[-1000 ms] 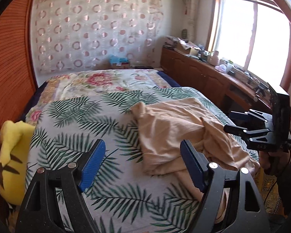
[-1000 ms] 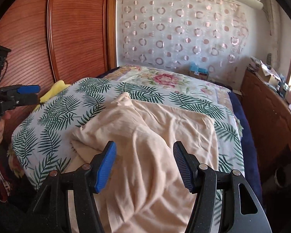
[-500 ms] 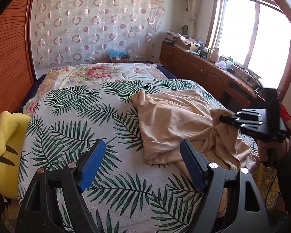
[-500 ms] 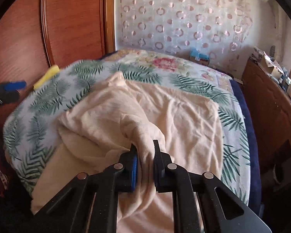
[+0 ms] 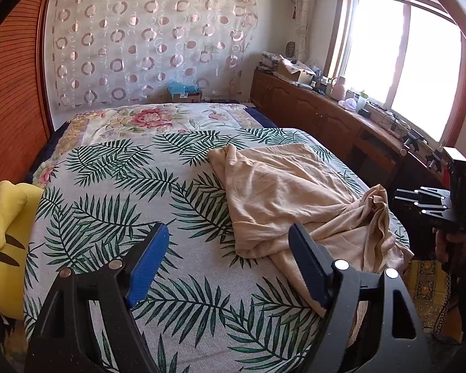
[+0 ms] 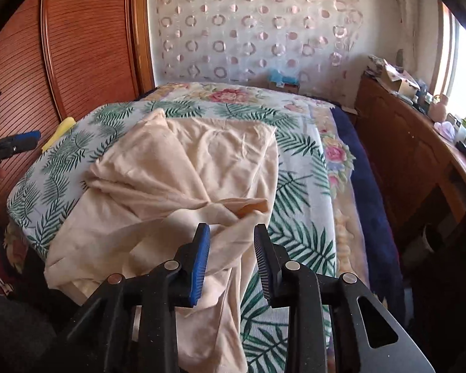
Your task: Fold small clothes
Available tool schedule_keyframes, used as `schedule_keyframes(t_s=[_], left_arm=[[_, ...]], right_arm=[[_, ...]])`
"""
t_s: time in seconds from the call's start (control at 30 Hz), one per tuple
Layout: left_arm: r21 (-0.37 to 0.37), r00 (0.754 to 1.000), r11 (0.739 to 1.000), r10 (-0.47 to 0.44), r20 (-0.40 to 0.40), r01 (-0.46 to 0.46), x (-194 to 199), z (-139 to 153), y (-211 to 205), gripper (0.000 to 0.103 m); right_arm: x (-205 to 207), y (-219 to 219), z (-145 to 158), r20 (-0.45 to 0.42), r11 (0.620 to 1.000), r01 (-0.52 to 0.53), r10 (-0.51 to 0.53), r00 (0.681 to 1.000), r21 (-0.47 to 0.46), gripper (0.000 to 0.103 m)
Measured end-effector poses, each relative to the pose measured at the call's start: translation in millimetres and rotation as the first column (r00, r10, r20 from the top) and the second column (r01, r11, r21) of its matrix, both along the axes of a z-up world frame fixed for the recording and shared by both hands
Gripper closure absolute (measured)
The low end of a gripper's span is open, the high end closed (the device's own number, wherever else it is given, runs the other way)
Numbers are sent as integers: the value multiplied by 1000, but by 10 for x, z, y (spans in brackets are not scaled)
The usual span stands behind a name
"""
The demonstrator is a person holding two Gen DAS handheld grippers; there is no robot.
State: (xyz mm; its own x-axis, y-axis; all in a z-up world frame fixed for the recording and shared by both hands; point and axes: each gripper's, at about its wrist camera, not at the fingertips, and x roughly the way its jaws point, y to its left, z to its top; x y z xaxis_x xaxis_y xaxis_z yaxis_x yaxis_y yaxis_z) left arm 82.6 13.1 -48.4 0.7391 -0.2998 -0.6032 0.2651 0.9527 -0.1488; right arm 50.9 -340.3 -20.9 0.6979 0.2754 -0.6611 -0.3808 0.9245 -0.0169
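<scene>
Garment [image 6: 183, 186]: peach, rumpled, on leaf-print bedspread [image 5: 108, 205]; near edge hangs off the bed, a bunched fold just ahead of the right gripper [image 6: 232, 234].
Right gripper: jaws opening, cloth beneath the gap, pads clear of it.
Left gripper [image 5: 226, 245]: spread wide, nothing held; garment ahead and to its right.
Yellow plush [image 5: 6, 242]: far left of left gripper.

The beige garment [image 6: 177, 186] has been pinched, dragged toward the bed's near right edge and released by the right gripper [image 6: 231, 248], whose jaws are now opening clear of it.
</scene>
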Motion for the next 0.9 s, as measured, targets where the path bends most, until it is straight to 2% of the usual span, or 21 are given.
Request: schedule_keyframes(t_s=[0.17, 0.27, 0.37, 0.53, 0.73, 0.9], left_arm=[[5, 1000, 1000, 12, 6, -12, -27, 12, 4, 23], [4, 1000, 1000, 16, 9, -17, -42, 18, 23, 23], [7, 1000, 1000, 22, 15, -22, -65, 30, 48, 23], [0, 999, 999, 39, 19, -39, -102, 33, 146, 23], [-13, 998, 998, 58, 11, -58, -108, -12, 243, 23], [-20, 998, 998, 61, 2, -61, -105, -51, 271, 23]], right_arm=[[41, 340, 274, 88, 997, -76, 75, 993, 15, 50], [160, 711, 336, 91, 988, -154, 151, 984, 26, 49], [346, 1148, 226, 59, 971, -240, 239, 969, 15, 49], [646, 1813, 13, -55, 933, -360, 361, 931, 17, 49], [893, 2375, -239, -160, 892, -452, 442, 882, -28, 49], [1095, 2621, -472, -209, 876, -478, 456, 865, -67, 49]])
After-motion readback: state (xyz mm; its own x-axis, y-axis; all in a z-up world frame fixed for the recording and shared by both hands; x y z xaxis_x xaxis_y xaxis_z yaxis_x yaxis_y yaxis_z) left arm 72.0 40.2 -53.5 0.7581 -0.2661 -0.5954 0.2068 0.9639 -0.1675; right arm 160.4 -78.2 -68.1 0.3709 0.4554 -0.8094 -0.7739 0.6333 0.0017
